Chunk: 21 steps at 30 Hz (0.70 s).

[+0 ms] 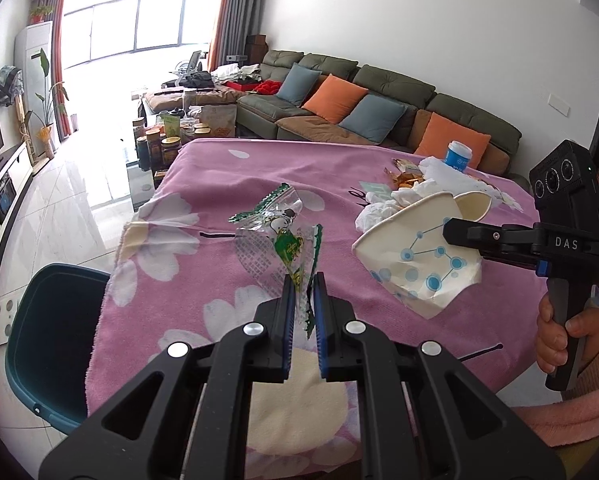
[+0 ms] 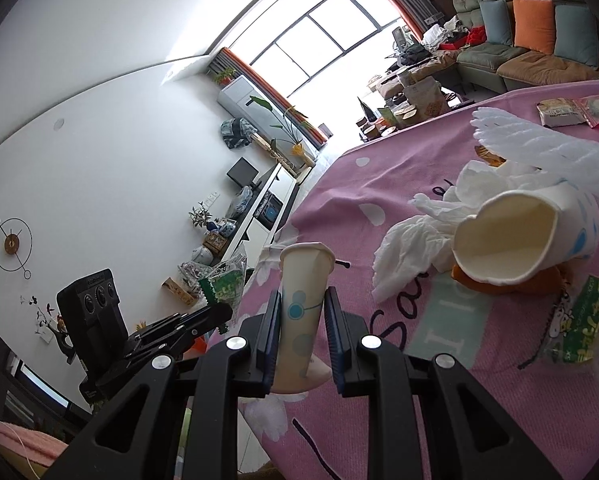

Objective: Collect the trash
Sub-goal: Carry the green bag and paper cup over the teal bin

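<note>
My left gripper (image 1: 303, 284) is shut on a clear plastic wrapper (image 1: 275, 236) with green print, held up over the pink flowered cloth (image 1: 203, 184). To its right, my right gripper (image 1: 455, 236) is shut on a squashed white paper cup (image 1: 415, 256) with blue dots. The right wrist view shows that cup (image 2: 303, 292) pinched flat between the right gripper's (image 2: 303, 300) pads, with the left gripper (image 2: 219, 314) and its wrapper (image 2: 223, 288) off to the left, beyond the table edge. A dark teal bin (image 1: 47, 344) stands on the floor by the table's left edge.
A second paper cup (image 2: 511, 236) lies on its side among crumpled tissue (image 2: 411, 240), a white foam net (image 2: 539, 144) and snack packets (image 2: 559, 110). Another green wrapper (image 2: 587, 320) lies at the right. A blue-and-white bottle (image 1: 457, 156) stands at the table's far side.
</note>
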### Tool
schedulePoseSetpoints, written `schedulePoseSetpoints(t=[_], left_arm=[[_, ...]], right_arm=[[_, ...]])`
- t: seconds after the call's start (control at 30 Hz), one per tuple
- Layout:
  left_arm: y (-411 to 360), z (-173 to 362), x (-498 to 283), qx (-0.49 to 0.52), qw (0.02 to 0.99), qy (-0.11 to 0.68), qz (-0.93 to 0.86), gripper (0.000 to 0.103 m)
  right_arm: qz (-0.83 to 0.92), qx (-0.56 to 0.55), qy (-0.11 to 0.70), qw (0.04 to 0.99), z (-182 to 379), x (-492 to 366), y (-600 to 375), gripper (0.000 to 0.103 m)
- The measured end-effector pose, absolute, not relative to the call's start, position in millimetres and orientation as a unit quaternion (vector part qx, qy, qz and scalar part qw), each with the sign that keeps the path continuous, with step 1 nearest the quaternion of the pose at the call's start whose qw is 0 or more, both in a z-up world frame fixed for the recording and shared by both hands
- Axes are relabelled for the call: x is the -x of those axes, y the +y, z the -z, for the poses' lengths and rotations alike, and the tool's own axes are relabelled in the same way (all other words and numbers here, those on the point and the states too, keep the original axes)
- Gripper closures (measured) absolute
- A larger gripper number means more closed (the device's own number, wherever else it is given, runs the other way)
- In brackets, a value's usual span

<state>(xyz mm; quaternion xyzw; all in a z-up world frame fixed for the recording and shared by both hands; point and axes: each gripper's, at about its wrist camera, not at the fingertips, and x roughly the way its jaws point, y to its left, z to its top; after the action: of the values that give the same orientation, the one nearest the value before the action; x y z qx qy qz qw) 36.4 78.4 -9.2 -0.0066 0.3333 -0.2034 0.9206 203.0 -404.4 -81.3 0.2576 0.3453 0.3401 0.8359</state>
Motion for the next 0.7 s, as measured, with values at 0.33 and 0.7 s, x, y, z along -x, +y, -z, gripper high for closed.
schedulePoseSetpoints(t=[0.33,0.7], left_arm=[[115.8,8.2,-26.0,0.028,0.928,0.335,0.16,0.093],[148.5,9.7,-19.9,0.044,0.933,0.336,0.12,0.093]], right_arm=[[-0.376,-0.238,0.353,0.823,75.6,-218.4,-362.3,0.083],[-0.411,-0.223,0.369,0.803,71.1,-236.7,-313.4,0.083]])
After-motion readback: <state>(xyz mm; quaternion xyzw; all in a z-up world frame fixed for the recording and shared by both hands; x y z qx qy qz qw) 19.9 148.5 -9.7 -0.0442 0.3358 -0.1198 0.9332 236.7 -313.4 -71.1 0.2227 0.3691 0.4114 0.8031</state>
